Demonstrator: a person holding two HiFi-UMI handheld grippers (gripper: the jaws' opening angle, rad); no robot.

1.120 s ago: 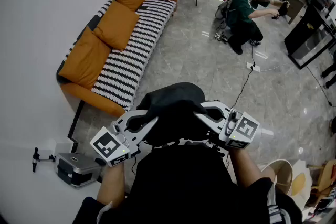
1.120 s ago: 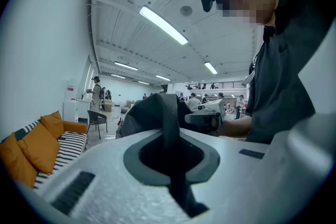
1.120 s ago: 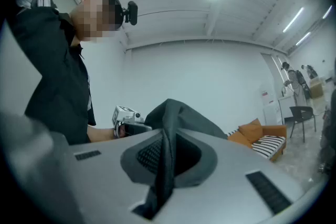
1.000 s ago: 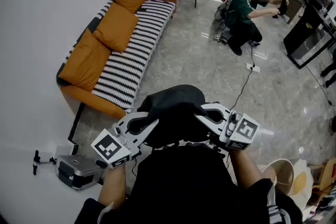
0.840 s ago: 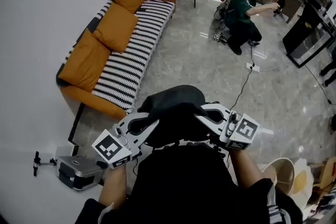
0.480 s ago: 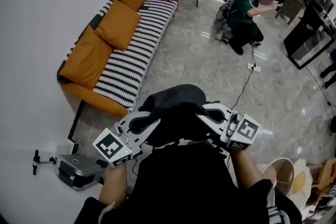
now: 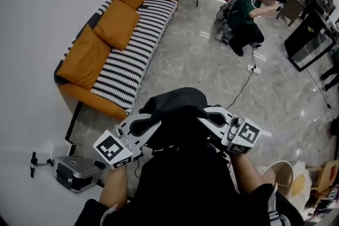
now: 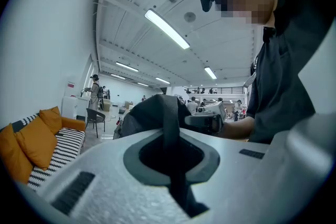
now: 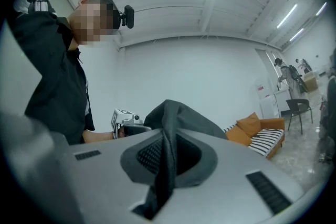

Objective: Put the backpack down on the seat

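Here the backpack hangs between left gripper and right gripper, each clamping, seemingly, a strap.

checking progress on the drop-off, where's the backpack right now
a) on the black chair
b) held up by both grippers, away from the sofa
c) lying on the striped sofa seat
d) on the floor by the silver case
B: the backpack hangs in front of the person, with the jaws of the left gripper and the right gripper shut on its fabric, well short of the sofa.
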